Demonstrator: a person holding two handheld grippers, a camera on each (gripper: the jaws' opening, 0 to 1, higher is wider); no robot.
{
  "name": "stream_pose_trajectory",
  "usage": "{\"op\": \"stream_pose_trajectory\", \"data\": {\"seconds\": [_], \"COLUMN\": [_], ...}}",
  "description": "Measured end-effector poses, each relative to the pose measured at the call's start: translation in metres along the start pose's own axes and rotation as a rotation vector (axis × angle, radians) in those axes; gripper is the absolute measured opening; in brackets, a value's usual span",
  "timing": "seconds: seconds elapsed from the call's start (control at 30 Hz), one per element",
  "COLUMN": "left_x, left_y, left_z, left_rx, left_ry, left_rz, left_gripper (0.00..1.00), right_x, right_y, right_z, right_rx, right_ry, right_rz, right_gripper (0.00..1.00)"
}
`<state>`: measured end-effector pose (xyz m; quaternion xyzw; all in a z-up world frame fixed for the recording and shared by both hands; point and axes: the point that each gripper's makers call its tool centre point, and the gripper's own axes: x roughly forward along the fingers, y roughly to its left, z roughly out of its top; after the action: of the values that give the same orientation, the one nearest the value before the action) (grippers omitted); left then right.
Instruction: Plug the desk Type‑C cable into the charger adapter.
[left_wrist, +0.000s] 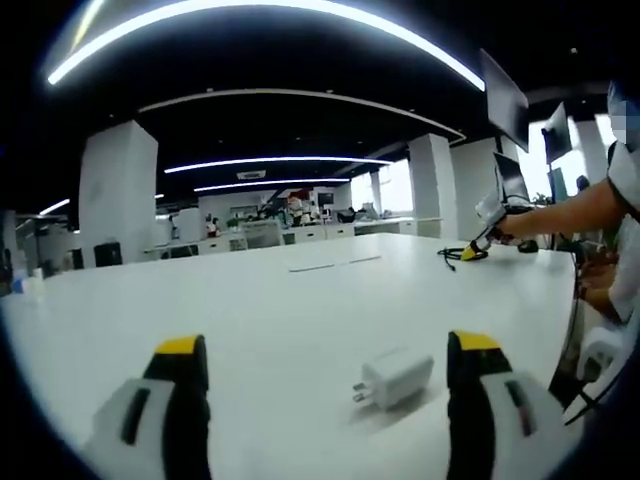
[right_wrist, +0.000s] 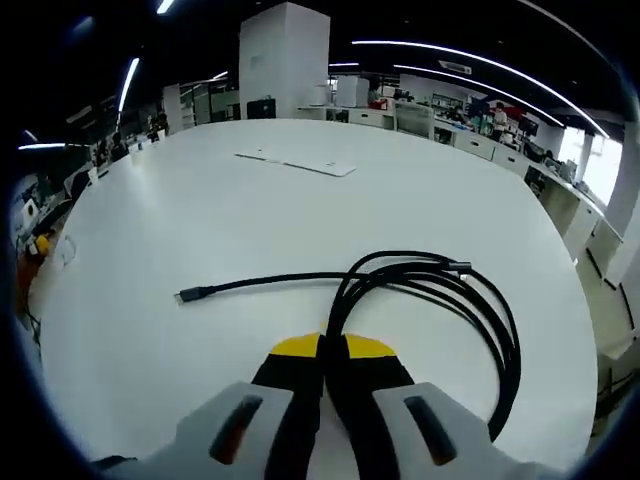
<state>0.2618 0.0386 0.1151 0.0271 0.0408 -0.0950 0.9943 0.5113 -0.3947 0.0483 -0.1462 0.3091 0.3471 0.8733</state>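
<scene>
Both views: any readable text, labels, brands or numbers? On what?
None readable.
Adapter: white, no marking visible.
Cable: black, no print visible.
Flat items on the table: too small to tell.
Far desks' clutter: too blurred to read.

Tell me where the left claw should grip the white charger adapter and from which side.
Grip the charger adapter across its two broad flat faces at mid-body, coming in from straight ahead in the left gripper view, where it lies flat on the white table between the open left claw jaws, nearer the right one. Its prongs point left, so probably keep the opposite end uncovered for the plug; the port itself isn't visible.
</scene>
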Motion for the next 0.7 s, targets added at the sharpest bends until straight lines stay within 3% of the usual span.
{"op": "stream_pose_trajectory", "data": {"seconds": [0.13,0.17,0.33,0.7], "left_x": [0.000,0.000,0.000,-0.002], "left_y": [0.000,0.000,0.000,0.002], "left_z": [0.000,-0.001,0.000,-0.001], "left_rx": [0.002,0.002,0.005,0.002], "left_ry": [0.001,0.002,0.001,0.002], "left_rz": [0.002,0.001,0.003,0.005], "left_gripper": [1.00,1.00,1.00,1.00], "right_x": [-0.003,0.001,0.003,0.001], "right_y": [0.005,-0.005,-0.009,0.006], "right_z": [-0.001,0.000,0.001,0.000], "right_rx": [-0.023,-0.023,-0.022,-0.030], "right_ry": [0.003,0.004,0.003,0.010], "right_rz": [-0.005,-0.003,0.011,0.045], "right_gripper": [0.04,0.04,0.04,0.04]}}
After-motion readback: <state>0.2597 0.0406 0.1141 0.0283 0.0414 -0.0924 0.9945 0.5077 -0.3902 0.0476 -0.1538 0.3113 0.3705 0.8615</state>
